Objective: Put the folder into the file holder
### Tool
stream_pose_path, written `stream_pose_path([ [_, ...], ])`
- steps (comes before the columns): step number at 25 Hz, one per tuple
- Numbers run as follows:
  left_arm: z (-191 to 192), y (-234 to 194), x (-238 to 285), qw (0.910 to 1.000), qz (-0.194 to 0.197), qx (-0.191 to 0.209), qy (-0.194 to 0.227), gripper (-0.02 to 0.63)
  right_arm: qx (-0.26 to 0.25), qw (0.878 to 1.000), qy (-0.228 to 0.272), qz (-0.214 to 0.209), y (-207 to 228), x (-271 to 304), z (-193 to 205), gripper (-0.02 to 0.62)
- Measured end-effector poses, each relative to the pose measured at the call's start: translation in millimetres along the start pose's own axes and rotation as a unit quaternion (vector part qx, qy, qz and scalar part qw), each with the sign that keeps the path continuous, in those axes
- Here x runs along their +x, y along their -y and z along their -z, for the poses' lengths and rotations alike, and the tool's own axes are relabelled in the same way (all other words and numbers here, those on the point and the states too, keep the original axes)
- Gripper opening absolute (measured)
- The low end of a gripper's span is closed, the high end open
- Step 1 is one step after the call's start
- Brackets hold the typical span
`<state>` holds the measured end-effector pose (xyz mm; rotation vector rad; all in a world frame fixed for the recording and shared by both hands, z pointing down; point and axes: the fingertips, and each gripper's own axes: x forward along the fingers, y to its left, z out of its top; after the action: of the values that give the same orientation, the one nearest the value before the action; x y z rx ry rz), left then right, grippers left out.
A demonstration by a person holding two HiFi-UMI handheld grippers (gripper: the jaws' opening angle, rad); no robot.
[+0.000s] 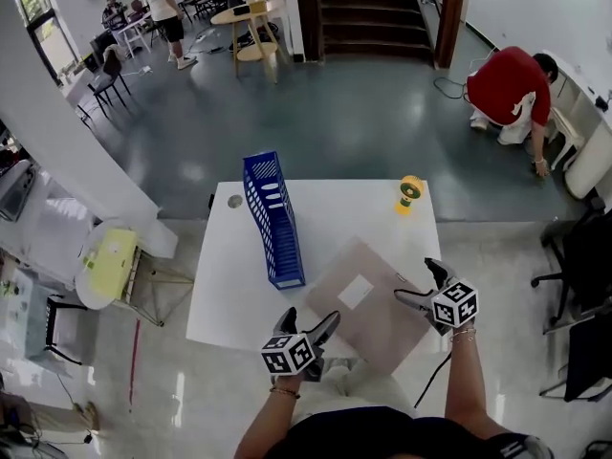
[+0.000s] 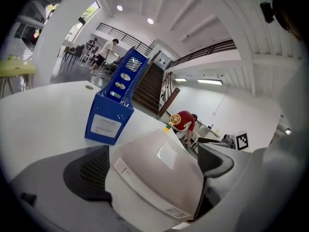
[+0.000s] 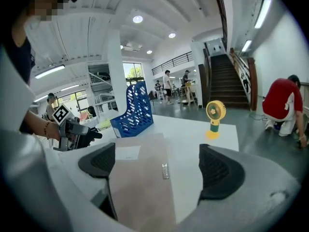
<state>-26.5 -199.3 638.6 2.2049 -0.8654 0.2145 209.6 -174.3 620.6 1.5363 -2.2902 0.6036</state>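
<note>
A flat brown folder with a white label lies on the white table, its near end hanging over the front edge. The blue file holder stands to its left, long side running away from me. My left gripper is open at the folder's near left corner. In the left gripper view the folder fills the gap between the wide jaws of the left gripper. My right gripper is open at the folder's right edge. In the right gripper view the folder runs between the jaws of the right gripper.
A small yellow fan stands at the table's far right corner. A person in red crouches on the floor beyond. A chair with a yellow-green seat is left of the table, and a black office chair is to the right.
</note>
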Motion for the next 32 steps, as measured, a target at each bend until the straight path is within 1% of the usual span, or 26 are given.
stream_pose_path([
  [5,22.2,1.3,14.6,0.998,-0.017,-0.052,-0.032,0.559,0.014,0.996,-0.075,-0.054,13.5,22.2,20.0,0.526],
  [9,38.1,-1.4,27.5,0.9931,-0.033,-0.1,-0.051,0.559,0.032,0.984,-0.142,-0.105,19.5,41.8,37.8,0.525],
  [11,46.5,-2.8,33.7,0.9904,-0.04,-0.117,-0.061,0.56,0.039,0.975,-0.174,-0.132,20.3,51.4,44.6,0.525],
  [13,52.0,-1.4,39.6,0.9879,-0.038,-0.135,-0.066,0.559,0.045,0.965,-0.202,-0.161,19.3,60.3,49.9,0.525],
  [17,55.4,-5.2,54.3,0.9824,-0.034,-0.172,-0.064,0.558,0.056,0.947,-0.239,-0.208,14.4,79.5,51.5,0.525],
  [20,56.5,-9.0,63.7,0.9795,-0.034,-0.185,-0.073,0.559,0.062,0.931,-0.272,-0.237,9.0,94.5,55.2,0.525],
  [23,59.3,-10.3,70.0,0.9787,-0.033,-0.183,-0.085,0.559,0.056,0.914,-0.31,-0.254,7.5,105.2,64.8,0.525],
  [24,60.7,-10.6,70.9,0.9782,-0.033,-0.184,-0.09,0.558,0.055,0.911,-0.317,-0.259,6.9,108.9,66.6,0.525],
  [26,61.8,-10.7,71.5,0.9773,-0.031,-0.187,-0.094,0.558,0.065,0.907,-0.313,-0.273,4.3,117.2,63.4,0.52],
  [30,62.4,-11.2,72.8,0.979,-0.037,-0.177,-0.094,0.558,0.106,0.9,-0.275,-0.322,-11.9,129.5,48.5,0.515],
  [32,63.2,-12.0,74.2,0.9805,-0.048,-0.169,-0.089,0.558,0.105,0.902,-0.259,-0.33,-15.0,130.4,46.9,0.514],
])
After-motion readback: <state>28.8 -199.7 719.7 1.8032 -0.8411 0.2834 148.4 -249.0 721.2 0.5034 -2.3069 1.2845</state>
